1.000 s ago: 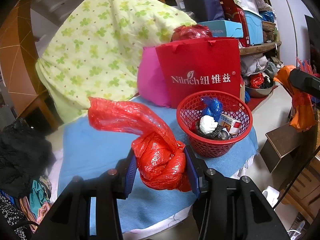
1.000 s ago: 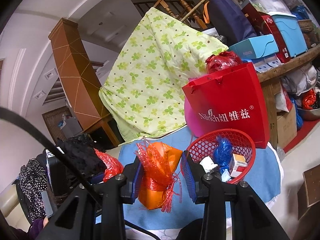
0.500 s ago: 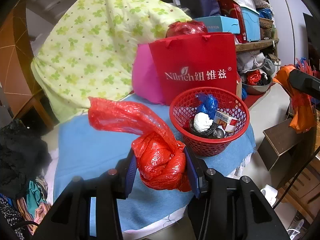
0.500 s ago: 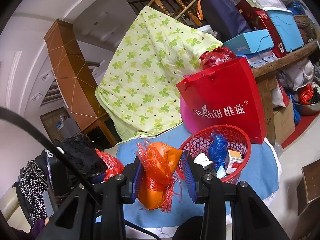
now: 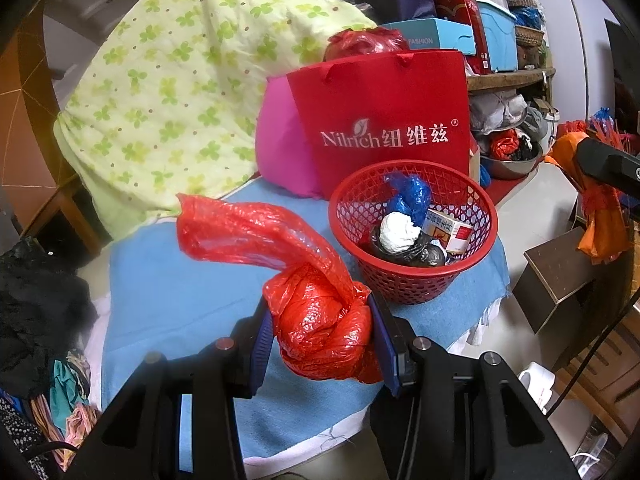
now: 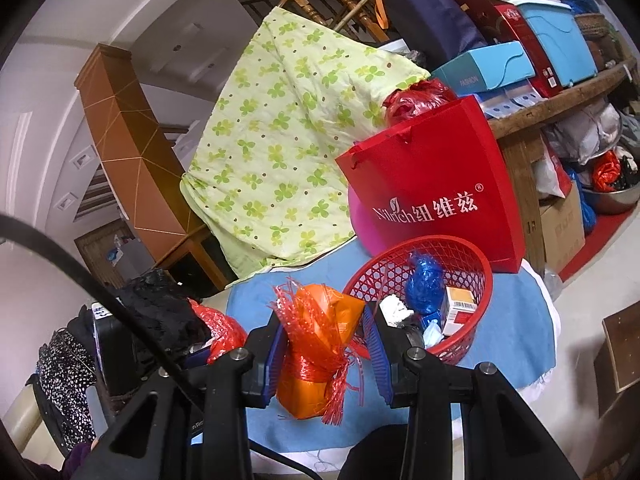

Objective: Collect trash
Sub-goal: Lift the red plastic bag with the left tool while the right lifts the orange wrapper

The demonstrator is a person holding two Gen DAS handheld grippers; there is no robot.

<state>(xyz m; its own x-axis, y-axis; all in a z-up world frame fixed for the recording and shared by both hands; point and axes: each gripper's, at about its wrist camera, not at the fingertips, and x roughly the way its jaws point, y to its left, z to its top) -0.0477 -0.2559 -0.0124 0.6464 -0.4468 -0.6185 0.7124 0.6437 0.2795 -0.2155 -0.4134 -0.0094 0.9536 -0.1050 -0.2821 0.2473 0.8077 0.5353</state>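
While clamped between ribbed blue pads, a knotted red plastic bag (image 5: 324, 334) fills the left gripper (image 5: 322, 340) in the left wrist view, its crinkled, glossy film bunched into a fist-like ball with a long translucent tail curling up and away from the basket. Just beyond the bag stands a round red plastic mesh basket (image 5: 416, 284) on a soft blue towel (image 5: 172, 304). Inside the basket lie a twisted blue plastic bag (image 5: 412, 196), a crumpled white paper wad (image 5: 400, 230), a wrinkled black bag (image 5: 420, 254) and a small printed carton (image 5: 450, 232). Behind the basket rises a stiff red paper shopping bag (image 5: 384, 120) with white lettering, and beside that a smooth pink cushion (image 5: 284, 148). A quilted green clover-print blanket (image 5: 180, 80) is draped behind the basket, on the side away from the shopping bag.

Seen from the right wrist view, the right gripper (image 6: 324, 354) is clenched on an orange plastic bundle (image 6: 316, 356), smooth and bulging below, cinched at its waist by frayed red plastic raffia (image 6: 320, 370) that splays out in thin strands. The bundle hangs just beside the basket (image 6: 472, 340) rim, over the towel (image 6: 516, 332). The red bag (image 6: 220, 330) shows low on the bundle's far side from the basket, next to black lace fabric (image 6: 160, 312).
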